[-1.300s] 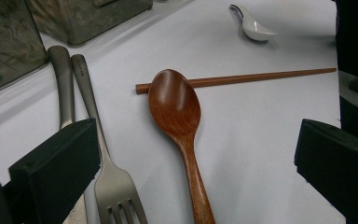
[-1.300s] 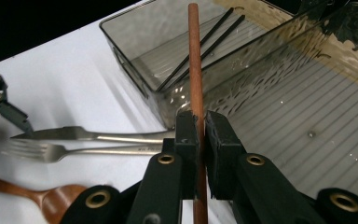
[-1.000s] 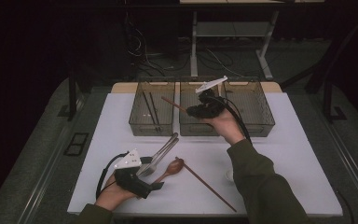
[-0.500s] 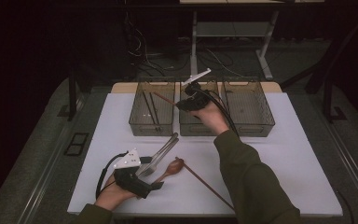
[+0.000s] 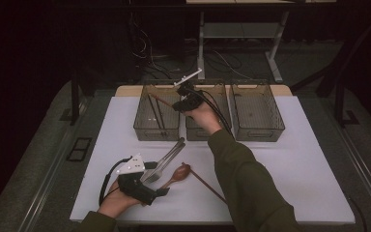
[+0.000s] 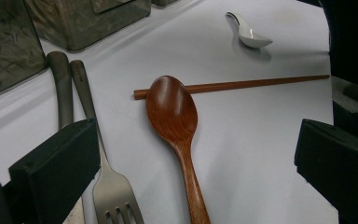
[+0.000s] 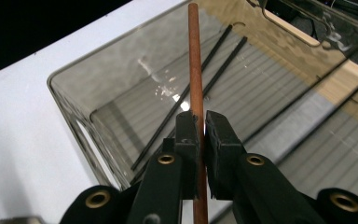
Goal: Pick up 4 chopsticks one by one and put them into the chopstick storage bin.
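Note:
My right gripper [image 7: 201, 121] is shut on a brown wooden chopstick [image 7: 196, 65], held above the left clear bin [image 7: 74, 100]. Two black chopsticks [image 7: 200, 88] lie in that bin. From above, the right gripper [image 5: 179, 104] hovers at the left bin [image 5: 142, 126], the chopstick [image 5: 162, 100] pointing left over it. My left gripper [image 6: 196, 144] stands wide open low over the table; a wooden spoon [image 6: 172, 112] lies between its jaws, with a metal fork [image 6: 105, 186] beside the left jaw. In the high view the left gripper [image 5: 155, 180] rests near the front edge.
A second brown chopstick [image 6: 233, 85] lies across behind the spoon bowl, and a white spoon [image 6: 249, 35] lies farther off. Another metal utensil [image 6: 60, 79] lies next to the fork. A middle bin [image 5: 199, 133] and a right bin [image 5: 257, 130] stand in the back row.
My right gripper has carried the brown chopstick leftward, from over the middle bin to over the left bin. The left gripper has stayed where it was.

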A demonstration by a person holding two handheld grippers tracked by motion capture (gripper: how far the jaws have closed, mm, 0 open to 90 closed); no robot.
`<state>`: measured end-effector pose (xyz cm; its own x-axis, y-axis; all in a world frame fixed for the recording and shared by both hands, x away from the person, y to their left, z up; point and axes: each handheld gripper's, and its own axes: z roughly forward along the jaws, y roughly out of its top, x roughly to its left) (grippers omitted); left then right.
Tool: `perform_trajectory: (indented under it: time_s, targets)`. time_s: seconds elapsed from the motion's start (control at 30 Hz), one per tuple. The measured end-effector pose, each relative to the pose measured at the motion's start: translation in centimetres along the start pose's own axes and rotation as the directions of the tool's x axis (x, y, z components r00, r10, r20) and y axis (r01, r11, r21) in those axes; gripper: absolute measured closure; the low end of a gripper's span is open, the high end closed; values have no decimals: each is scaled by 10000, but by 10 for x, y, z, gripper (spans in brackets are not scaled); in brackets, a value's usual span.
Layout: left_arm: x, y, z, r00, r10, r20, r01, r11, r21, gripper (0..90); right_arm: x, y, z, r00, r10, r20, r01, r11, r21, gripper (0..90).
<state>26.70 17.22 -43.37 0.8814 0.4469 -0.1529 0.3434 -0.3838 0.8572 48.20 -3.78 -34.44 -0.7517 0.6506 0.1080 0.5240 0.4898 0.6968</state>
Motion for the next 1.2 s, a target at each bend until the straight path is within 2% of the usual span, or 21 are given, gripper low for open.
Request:
perform_trajectory:
  time_s: [0.2,0.63,0.7,0.83,0.9,1.2]
  targets:
    - [0,0,0,10000,51,-3,-51,10000,-21,0,3,12,12,9995,-29,324,20,9996,266,837]
    - [0,1,0,10000,18,44,-18,10000,-71,0,-1,27,50,9948,388,937,-477,9944,941,836]
    - [0,1,-1,10000,38,37,-38,10000,-78,0,0,30,55,9945,470,931,-559,9939,949,836]
    - [0,1,-1,10000,45,36,-44,10000,-78,0,4,32,64,9941,251,1059,-361,9940,1029,830]
    - [-1,1,-1,10000,48,38,-47,9999,-89,0,4,31,67,9953,276,926,-366,9946,974,826]
    - [0,1,-1,10000,66,26,-65,10000,-58,0,6,32,61,9976,239,643,-277,9979,578,585]
